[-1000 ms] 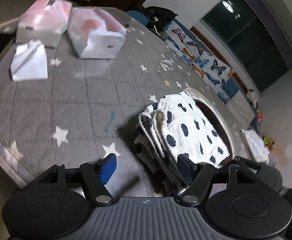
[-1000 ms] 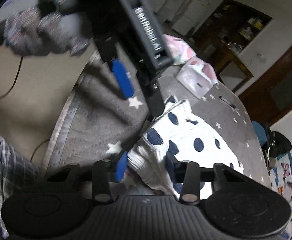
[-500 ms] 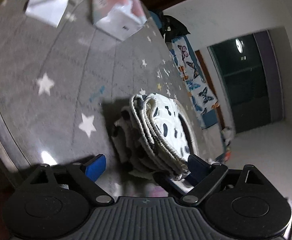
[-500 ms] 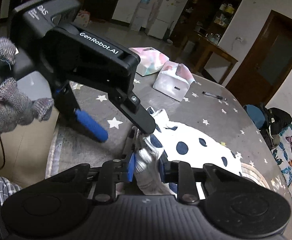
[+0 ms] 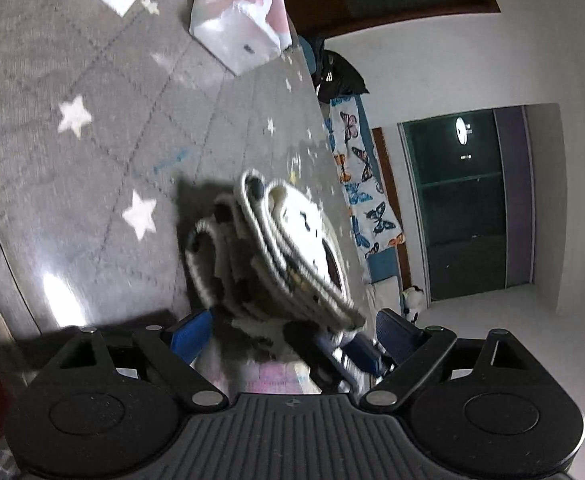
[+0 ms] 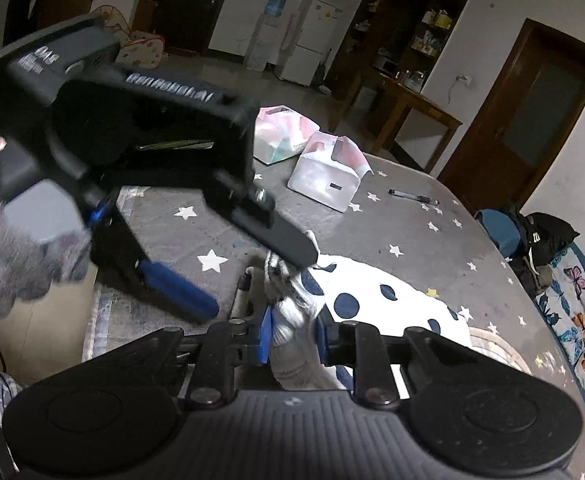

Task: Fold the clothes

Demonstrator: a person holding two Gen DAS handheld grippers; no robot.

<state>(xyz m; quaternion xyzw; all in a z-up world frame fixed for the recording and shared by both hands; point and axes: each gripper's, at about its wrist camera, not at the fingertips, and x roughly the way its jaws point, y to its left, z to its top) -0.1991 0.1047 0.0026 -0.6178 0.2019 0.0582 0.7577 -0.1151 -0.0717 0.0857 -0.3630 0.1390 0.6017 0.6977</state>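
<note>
Right gripper now pinches the folded garment, lifting its edge off the bench, left gripper fingers spread.

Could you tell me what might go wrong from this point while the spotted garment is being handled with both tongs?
1. The right tongs pinch only a bunched corner of the spotted garment, so it could slip free.
2. The left tongs stand open around the stacked folds; closing badly might catch only some layers and undo the fold.
3. A pen and tissue packs lie on the table; dragged cloth might catch them.
</note>
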